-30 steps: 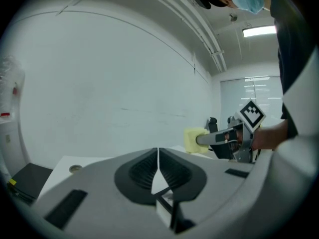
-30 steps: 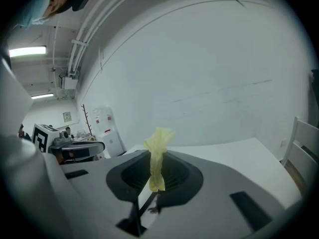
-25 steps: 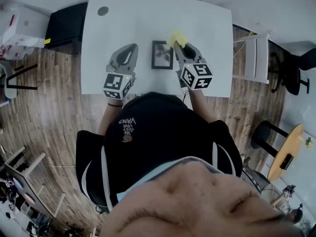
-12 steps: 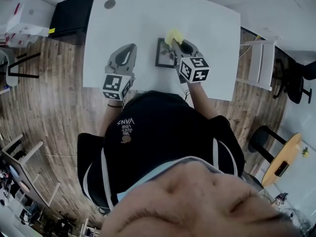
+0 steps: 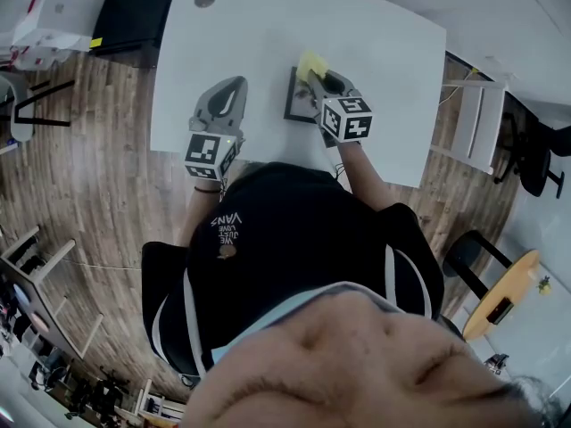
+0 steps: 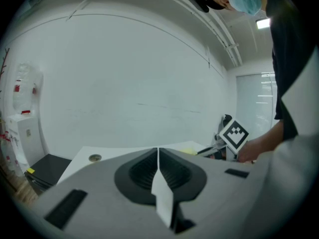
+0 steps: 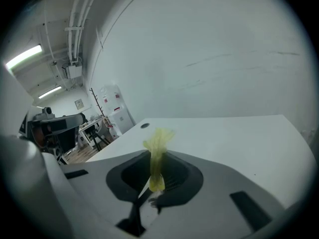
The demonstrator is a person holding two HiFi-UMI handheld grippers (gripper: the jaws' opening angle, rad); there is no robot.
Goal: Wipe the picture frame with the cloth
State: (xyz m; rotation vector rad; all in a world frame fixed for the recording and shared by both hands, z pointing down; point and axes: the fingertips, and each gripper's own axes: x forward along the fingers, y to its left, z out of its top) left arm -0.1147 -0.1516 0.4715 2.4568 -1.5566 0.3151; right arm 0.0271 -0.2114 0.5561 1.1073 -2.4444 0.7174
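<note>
1. Right gripper (image 5: pixel 318 83): jaws clamped on the yellow cloth (image 5: pixel 309 63). The cloth is bunched between them, with its free end sticking out past the tips.
2. Picture frame (image 5: pixel 295 102): lies flat on the white tabletop (image 5: pixel 250 34), toward the person's side. The right gripper is over the frame's right part, with the cloth at the frame's far edge.
3. Left gripper (image 5: pixel 232 92): jaws pressed flush together. It is over the tabletop, left of the frame and apart from it.

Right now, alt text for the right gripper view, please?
The right tongs are shut on a yellow cloth, and a pinched strip of it stands up between the jaws. Beyond them lies a white table with a small round hole near its far left corner.
</note>
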